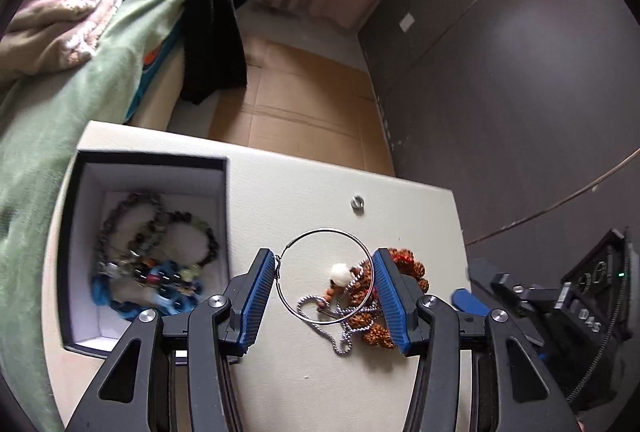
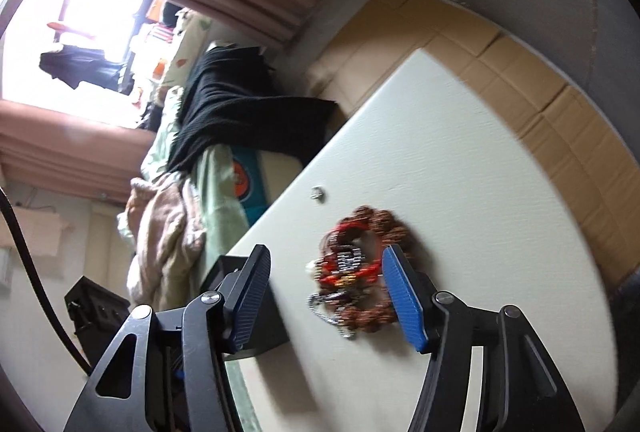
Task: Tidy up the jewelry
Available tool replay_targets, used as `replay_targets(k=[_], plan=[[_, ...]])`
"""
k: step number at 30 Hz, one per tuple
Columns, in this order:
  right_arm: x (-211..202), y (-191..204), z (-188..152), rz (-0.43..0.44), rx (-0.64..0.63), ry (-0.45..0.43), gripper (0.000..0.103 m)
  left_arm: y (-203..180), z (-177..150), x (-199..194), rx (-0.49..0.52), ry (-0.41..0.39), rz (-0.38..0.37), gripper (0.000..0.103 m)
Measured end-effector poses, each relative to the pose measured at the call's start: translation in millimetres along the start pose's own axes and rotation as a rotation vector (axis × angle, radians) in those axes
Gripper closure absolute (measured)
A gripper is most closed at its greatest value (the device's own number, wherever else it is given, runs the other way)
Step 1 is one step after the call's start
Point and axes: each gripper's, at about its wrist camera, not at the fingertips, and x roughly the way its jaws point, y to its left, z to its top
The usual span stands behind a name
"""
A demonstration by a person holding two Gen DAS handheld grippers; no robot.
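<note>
Both tongs are gaping open: left tongs (image 1: 324,266) are straddling the jewelry pile (image 1: 360,296); right tongs (image 2: 326,266) likewise, pile at 12 o'clock.

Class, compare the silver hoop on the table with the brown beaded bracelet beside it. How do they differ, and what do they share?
The silver hoop is a thin, smooth metal ring with an open centre; the brown beaded bracelet is thick, made of knobbly beads. The hoop is shiny, the bracelet dull. Both lie on the white table, tangled with a silver chain, outside the box.

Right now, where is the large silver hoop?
In the left wrist view, the silver hoop lies on the white table between the open left gripper's fingers, overlapping the brown bead bracelet.
</note>
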Motion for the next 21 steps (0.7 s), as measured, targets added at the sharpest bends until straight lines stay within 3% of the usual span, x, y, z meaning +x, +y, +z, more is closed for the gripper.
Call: replay_targets(k=[6, 11, 21], plan=[[23.0, 1.4, -3.0, 0.026, 0.026, 0.015, 0.059, 18.9, 6.8, -12.1, -0.032, -0.022, -0.039, 0.051], [36.7, -1.1, -5.5, -0.001, 0.063, -0.015, 0.062, 31.5, 9.9, -20.8, -0.063, -0.042, -0.062, 0.051], [54.8, -16.6, -12.8, 0.064, 0.236, -0.068, 0.063, 52.9, 11.9, -35.0, -0.101, -0.051, -0.095, 0.051]])
